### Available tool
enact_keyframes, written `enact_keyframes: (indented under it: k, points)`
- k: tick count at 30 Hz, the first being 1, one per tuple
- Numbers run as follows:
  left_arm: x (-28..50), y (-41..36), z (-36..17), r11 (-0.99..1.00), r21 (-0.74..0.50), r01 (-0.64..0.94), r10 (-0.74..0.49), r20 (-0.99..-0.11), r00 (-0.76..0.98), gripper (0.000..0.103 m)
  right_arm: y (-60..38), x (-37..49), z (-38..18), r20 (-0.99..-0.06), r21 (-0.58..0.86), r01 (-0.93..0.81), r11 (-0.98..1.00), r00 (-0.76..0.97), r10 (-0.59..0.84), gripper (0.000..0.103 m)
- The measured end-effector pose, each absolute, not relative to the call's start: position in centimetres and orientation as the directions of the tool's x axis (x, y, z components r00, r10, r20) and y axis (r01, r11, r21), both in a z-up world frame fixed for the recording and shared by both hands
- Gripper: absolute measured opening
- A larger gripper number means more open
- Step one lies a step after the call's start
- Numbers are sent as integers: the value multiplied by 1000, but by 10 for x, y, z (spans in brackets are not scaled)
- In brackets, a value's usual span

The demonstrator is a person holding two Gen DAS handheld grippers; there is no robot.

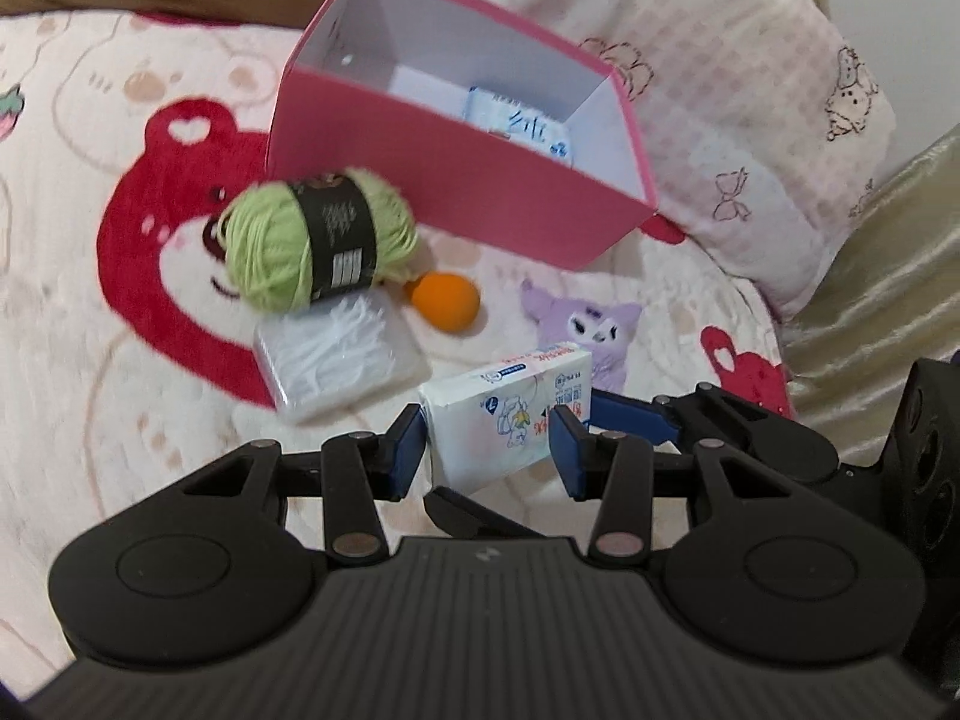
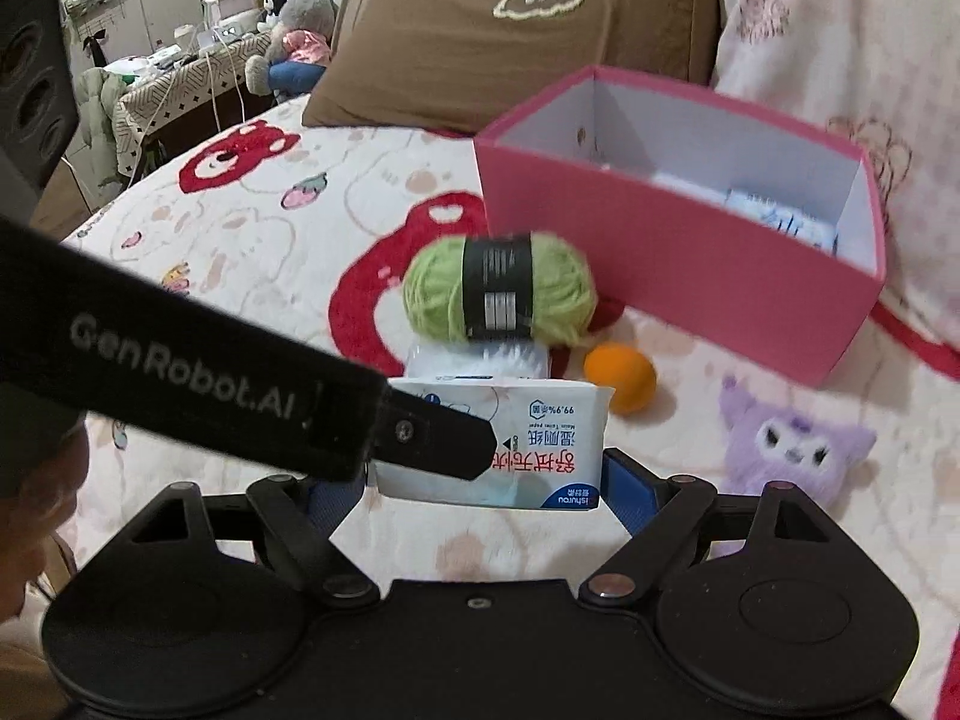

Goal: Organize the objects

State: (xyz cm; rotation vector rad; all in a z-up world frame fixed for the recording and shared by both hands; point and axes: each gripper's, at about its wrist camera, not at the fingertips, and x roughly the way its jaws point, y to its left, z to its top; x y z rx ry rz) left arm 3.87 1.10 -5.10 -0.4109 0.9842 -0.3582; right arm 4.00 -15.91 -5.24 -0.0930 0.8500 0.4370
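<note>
A white wet-wipe pack (image 1: pixel 510 414) lies on the bed between the blue pads of my left gripper (image 1: pixel 489 450), which touch its two sides. My right gripper (image 2: pixel 486 480) also has the same pack (image 2: pixel 528 450) between its pads; the left gripper's finger crosses in front of it. A green yarn ball (image 1: pixel 318 234) rests on a clear packet of white sticks (image 1: pixel 336 354). An orange ball (image 1: pixel 449 302) and a purple plush (image 1: pixel 591 330) lie nearby. The open pink box (image 1: pixel 456 192) stands behind and holds a white-blue pack (image 1: pixel 522 120).
The bed has a cream blanket with red bear prints (image 1: pixel 150 228). A pink patterned pillow (image 1: pixel 750 120) and a brown pillow (image 2: pixel 510 30) lie behind the box. A cluttered table with plush toys (image 2: pixel 288 30) stands beyond the bed at the left.
</note>
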Motion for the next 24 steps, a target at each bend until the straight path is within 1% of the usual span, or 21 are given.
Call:
enact_keyframes:
  k: [3,6,9,14,17,21,24]
  points:
    - [43,9,-48,861,-500,97,-479,-730,488,43,-162,42,-44,-744,111,-400,910,573,343,88]
    - [48,7,-44,862,-495,108,-482,-738,472,43,-159,42,-38,-748,68,-399,915,586,312,88]
    - [53,7,-34,869,-476,132,-476,-735,483,43,-158,43,-30,-737,44,-415,909,601,310,88]
    - [62,9,-20,863,-483,149,-487,-715,501,43,-163,49,-24,-737,62,-406,912,597,316,88]
    - [68,8,-8,871,-462,169,-476,-706,523,43,-166,52,-22,-739,80,-401,913,591,324,86]
    - [79,6,9,885,-426,190,-456,-705,544,43,-173,62,-15,-736,164,-379,911,568,369,83]
    - [88,4,18,892,-407,198,-445,-706,551,43,-174,67,-6,-718,165,-373,913,589,371,81]
